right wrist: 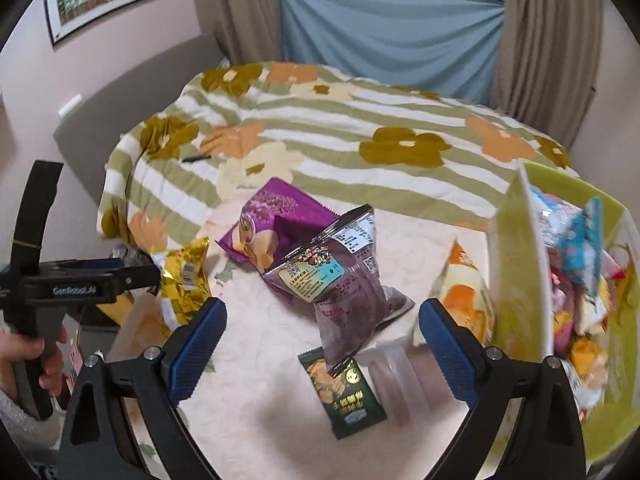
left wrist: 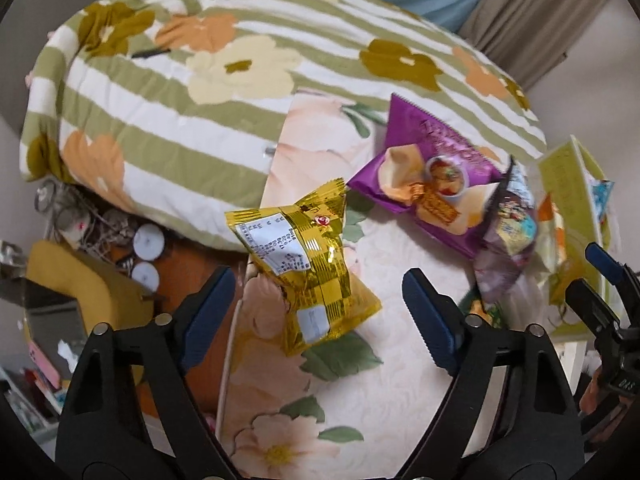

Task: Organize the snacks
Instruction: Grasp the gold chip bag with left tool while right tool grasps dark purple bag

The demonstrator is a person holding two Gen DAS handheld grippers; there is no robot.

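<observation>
- While both grippers pointed down at the bed, snack packets lay scattered on its pale floral sheet, near the edge closest to the cameras.
- The left gripper was released: its blue pads stood either side of the gold packet without pressing on it, so far as the left wrist view showed.
- That gold packet lay at the bed's left edge, partly overhanging it.
- The purple packet lay further in, just below the edge of the green striped quilt.
- The right gripper was also released, jaws wide, with the dark maroon packet between its pads and clear of both.
- The maroon packet leaned against the purple one, and its lower end overlapped a small green packet lying flat nearer the front edge.
- An orange-and-white packet stood just beside the green bin at the bed's right side.
- The bin held several more snacks behind a white divider.
- A person's hand gripped the left gripper's handle at the right wrist view's left edge.
</observation>
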